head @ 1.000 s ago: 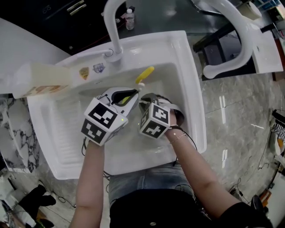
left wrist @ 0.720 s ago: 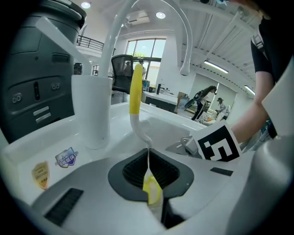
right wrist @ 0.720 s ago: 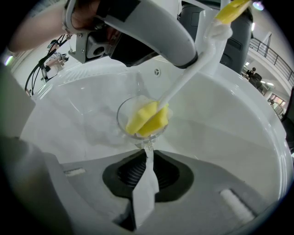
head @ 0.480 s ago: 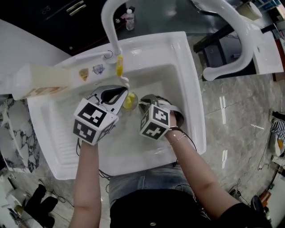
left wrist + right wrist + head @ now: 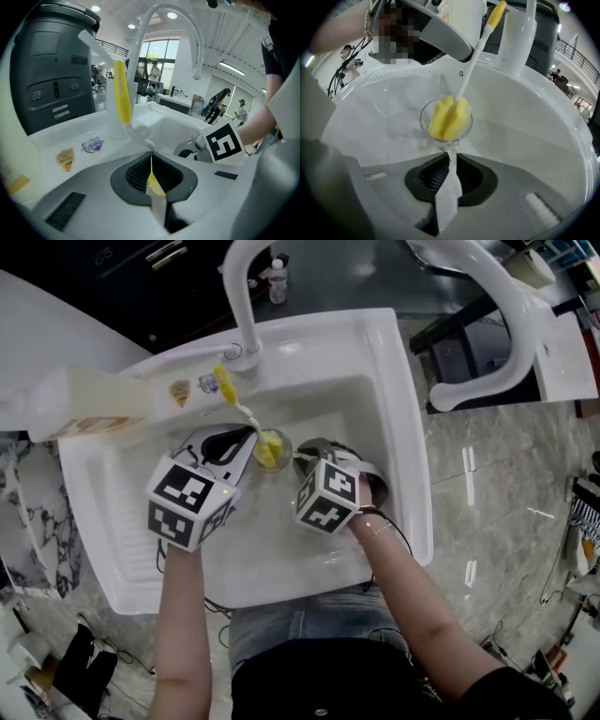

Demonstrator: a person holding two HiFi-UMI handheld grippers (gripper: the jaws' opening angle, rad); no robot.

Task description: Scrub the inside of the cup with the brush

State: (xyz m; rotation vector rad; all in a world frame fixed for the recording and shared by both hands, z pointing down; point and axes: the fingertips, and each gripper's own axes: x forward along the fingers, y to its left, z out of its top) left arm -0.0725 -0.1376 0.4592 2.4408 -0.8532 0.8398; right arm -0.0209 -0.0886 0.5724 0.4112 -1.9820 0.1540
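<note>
A clear glass cup (image 5: pixel 273 448) lies tilted in the white sink basin (image 5: pixel 394 409). My right gripper (image 5: pixel 296 457) is shut on the cup's near edge, as the right gripper view shows at the cup (image 5: pixel 446 123) and my right gripper (image 5: pixel 450 154). The brush has a yellow sponge head (image 5: pixel 448 117) inside the cup, a white shaft and a yellow handle end (image 5: pixel 223 382) that points back-left. My left gripper (image 5: pixel 248 435) is shut on the shaft just above the cup. In the left gripper view the handle (image 5: pixel 122 98) rises from my left gripper (image 5: pixel 151 152).
A white curved faucet (image 5: pixel 239 296) stands at the sink's back edge, close to the brush handle. A cream bottle (image 5: pixel 89 409) lies at the left, above the ribbed drainboard (image 5: pixel 122 512). A small bottle (image 5: pixel 275 282) and a white frame (image 5: pixel 506 324) are beyond the sink.
The brush handle has swung from back-right to back-left while its sponge head stayed in the cup. My left gripper has shifted to the left. The right gripper and cup have held still.
</note>
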